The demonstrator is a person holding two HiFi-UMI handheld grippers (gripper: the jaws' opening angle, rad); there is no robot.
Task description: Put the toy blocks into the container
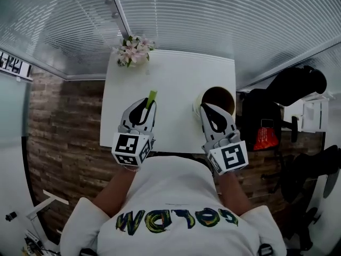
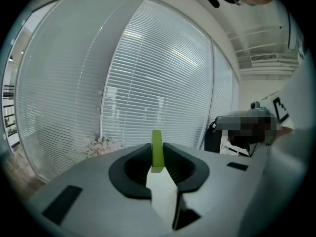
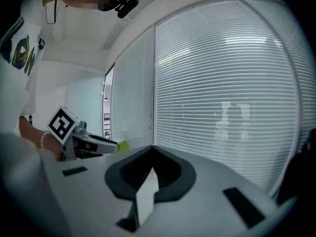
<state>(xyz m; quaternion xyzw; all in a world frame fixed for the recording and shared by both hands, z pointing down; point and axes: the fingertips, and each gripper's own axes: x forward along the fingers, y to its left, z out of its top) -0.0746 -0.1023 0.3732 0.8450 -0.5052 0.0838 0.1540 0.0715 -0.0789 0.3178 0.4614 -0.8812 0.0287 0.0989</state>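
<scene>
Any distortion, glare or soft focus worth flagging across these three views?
Head view: heavy fisheye, the blinds bend around the white table, whose top is bright and featureless. Left gripper view: black corners, curved slats, the green block reasonably sharp between the jaws. Right gripper view: same black corners and curving; dim silhouettes behind the slats.

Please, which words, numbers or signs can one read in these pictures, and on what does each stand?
Nothing reads surely.
Shirt: large green-yellow letters, upside down, distorted; unreadable.
Wall strip: print too small.
Two marker cubes: black square patterns, no letters.
</scene>
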